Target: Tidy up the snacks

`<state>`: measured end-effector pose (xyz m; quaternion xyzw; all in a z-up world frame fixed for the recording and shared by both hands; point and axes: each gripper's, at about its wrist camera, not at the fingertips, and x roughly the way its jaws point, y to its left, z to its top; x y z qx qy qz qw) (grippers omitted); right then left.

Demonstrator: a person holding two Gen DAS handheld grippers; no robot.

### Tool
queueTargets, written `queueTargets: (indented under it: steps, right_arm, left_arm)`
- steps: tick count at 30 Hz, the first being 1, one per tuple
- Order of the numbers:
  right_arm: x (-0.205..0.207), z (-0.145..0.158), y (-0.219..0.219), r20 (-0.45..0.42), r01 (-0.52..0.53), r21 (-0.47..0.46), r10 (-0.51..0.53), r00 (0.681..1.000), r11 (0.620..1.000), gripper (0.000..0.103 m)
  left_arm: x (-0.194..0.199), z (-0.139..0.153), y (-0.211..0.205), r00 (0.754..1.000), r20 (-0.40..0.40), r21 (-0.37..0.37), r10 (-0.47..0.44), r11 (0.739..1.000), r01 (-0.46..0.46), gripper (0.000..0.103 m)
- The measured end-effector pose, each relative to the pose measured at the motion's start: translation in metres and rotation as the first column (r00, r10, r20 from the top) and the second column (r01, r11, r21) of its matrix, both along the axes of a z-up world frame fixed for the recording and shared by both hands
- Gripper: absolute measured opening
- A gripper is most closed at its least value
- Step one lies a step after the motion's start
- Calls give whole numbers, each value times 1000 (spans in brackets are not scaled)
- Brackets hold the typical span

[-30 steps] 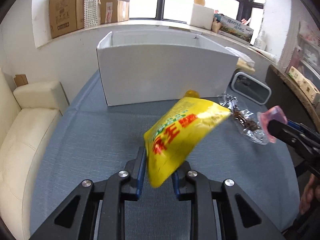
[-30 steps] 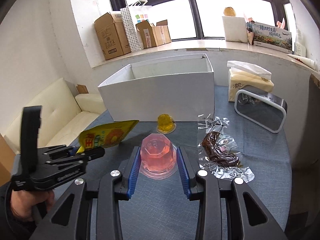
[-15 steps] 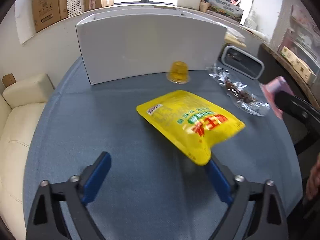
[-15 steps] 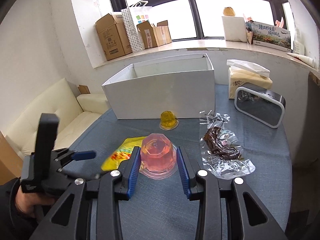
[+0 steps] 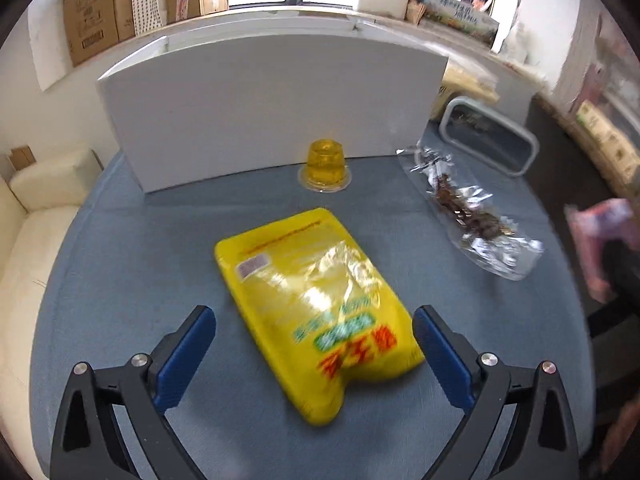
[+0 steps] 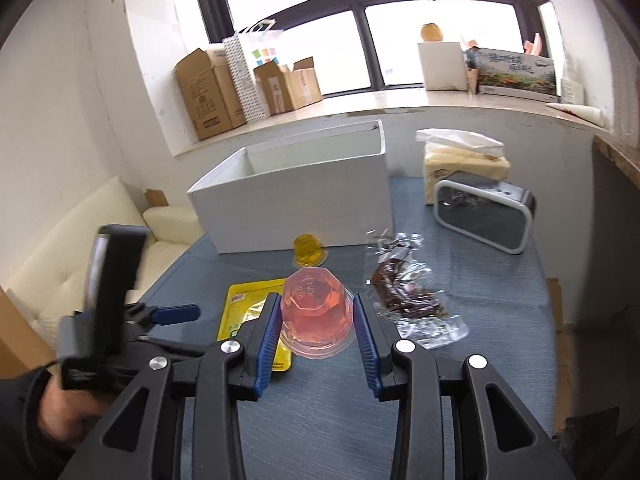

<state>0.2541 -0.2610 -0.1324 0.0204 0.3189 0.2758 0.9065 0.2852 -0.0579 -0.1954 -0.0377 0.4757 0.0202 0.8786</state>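
A yellow snack pouch (image 5: 320, 304) lies flat on the blue-grey table (image 5: 120, 264), loose between the wide-open jaws of my left gripper (image 5: 314, 340); neither pad touches it. The same pouch (image 6: 244, 312) shows in the right wrist view, partly behind the fingers. My right gripper (image 6: 316, 316) is shut on a pink jelly cup (image 6: 314, 308), held above the table. A yellow jelly cup (image 5: 325, 164) stands in front of the white box (image 5: 272, 108). A clear packet of dark dried snack (image 5: 468, 216) lies to the right.
The open white box (image 6: 300, 196) stands at the table's far side. A grey-framed speaker (image 6: 482, 216) and a tissue pack (image 6: 464, 160) sit right of it. A cream sofa (image 5: 24, 248) runs along the left. Cardboard boxes (image 6: 212, 92) line the windowsill.
My left gripper opened and let go of the yellow pouch, which dropped flat onto the table. The right gripper drifted a little with the pink jelly cup still in it.
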Motion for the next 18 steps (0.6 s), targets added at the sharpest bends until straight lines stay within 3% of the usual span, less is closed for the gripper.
queueTargets:
  steps: [2,6,12,14,16,18]
  right_arm:
    - [-1,1,-6,3,9,2,-9,1000,1000,39]
    - [-2,0,-18,0,20,15,-20,1000,1000,39]
    - [-1,-6,-27,-17,25,36,-25,1000,999,39]
    - [0,-8,-27,-24,24,44,-23,999,999,39]
    - [-1,-9,-25,-25,20,48,-19,999,999,39]
    - [-2,-10,-23,-26,16,48,-15,1000,999,39]
  left_arm:
    - [9,-6,-11,1000,-11,55,18,998,-17,101]
    - [17,-17,-21,999,-26,90,35,995,-32,101]
    - [11,-20,-8,998,5,28,56,998,-56,99]
    - [4,-17,-3,998,24,29,63,998,-64,85]
    - [-3,-11,2,997,41,39,60,997,-62,51]
    - [-7,-8,11,998,35,7,53,999,-53,37]
